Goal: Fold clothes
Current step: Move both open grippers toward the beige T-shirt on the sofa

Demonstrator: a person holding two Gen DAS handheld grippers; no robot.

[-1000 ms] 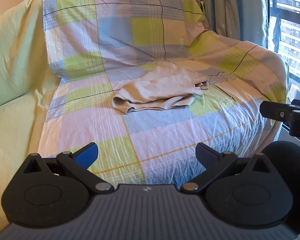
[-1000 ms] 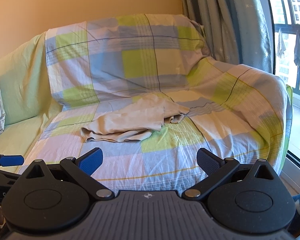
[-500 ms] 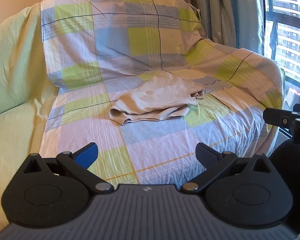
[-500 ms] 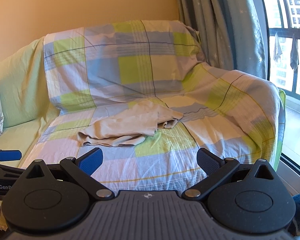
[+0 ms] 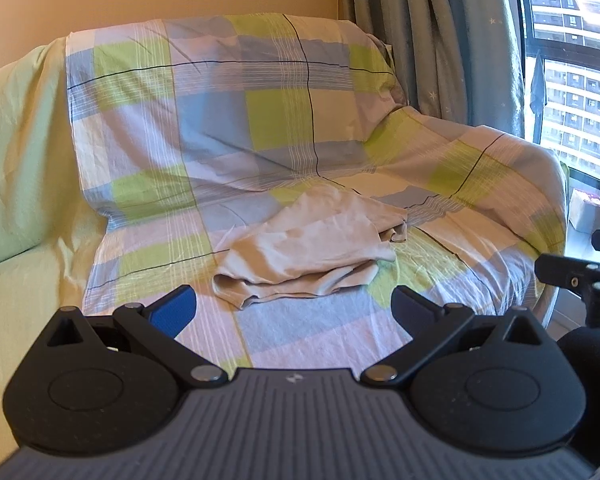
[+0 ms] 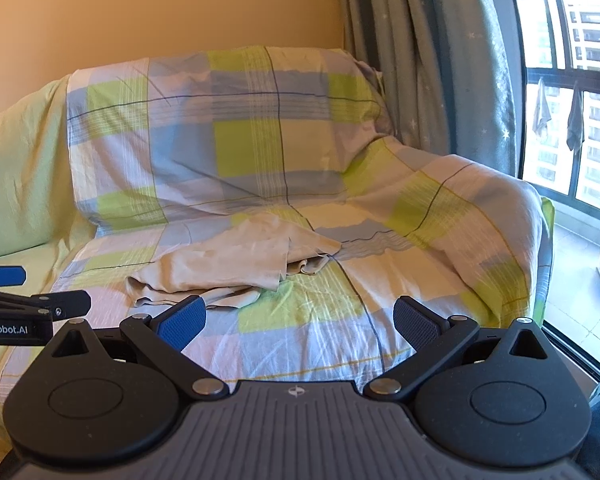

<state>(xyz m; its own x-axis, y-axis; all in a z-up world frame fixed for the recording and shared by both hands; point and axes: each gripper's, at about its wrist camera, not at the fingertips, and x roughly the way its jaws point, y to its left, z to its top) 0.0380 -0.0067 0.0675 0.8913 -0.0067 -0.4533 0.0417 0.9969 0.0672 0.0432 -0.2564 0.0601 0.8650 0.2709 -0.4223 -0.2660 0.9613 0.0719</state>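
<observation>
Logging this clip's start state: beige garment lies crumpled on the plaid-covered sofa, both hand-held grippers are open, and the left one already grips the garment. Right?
Not quite. The left hand-held gripper grips nothing: the left wrist view shows its fingers spread, short of the garment. The rest holds: the garment lies crumpled on the plaid-covered sofa, and the right hand-held gripper is open too.

Both grippers drawn back (slightly raised), beige garment (image 5: 312, 256) farther off

Beige garment (image 5: 314, 250), crumpled, loosely heaped, lying on checked sofa cover (image 5: 300, 332)
</observation>
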